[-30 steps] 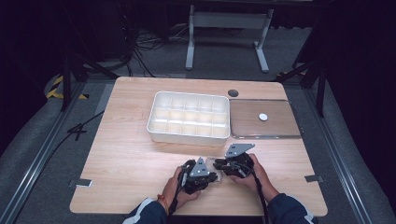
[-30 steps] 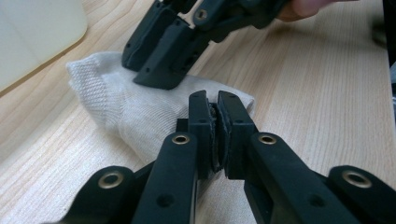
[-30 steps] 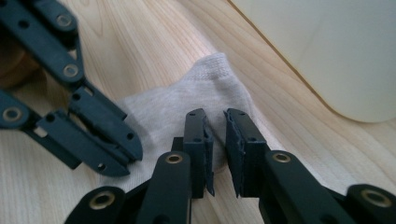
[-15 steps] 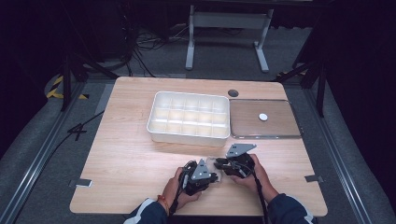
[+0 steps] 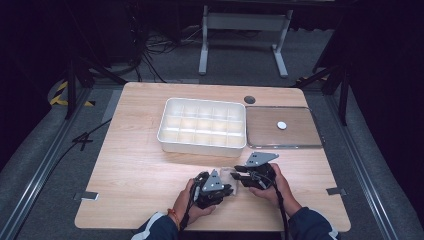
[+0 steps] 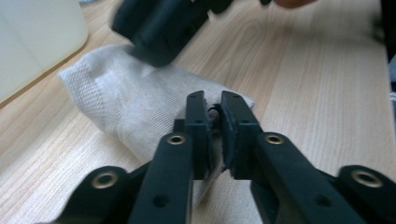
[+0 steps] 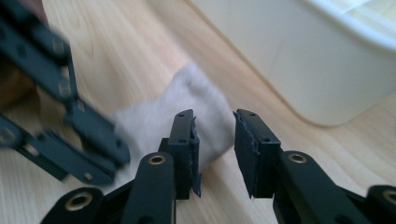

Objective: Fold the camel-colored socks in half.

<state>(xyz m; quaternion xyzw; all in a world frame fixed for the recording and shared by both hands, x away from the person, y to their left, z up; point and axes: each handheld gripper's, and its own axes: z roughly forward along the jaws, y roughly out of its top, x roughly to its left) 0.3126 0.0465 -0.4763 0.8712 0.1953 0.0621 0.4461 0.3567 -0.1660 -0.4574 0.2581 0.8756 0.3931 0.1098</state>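
Left gripper [image 6: 213, 122]: jaws narrow, just been opening, pinching fold of white sock [image 6: 135, 100]. Right gripper [image 7: 214, 140]: jaws parted, opening, sock ahead, unheld. No legible writing visible.

The high view looked forward and down on the whole bench [image 5: 135, 170] from afar. Each gripper view sat low and close behind its own jaws; all shared the white cloth [image 6: 126, 100] beside the tray [image 7: 299, 60].
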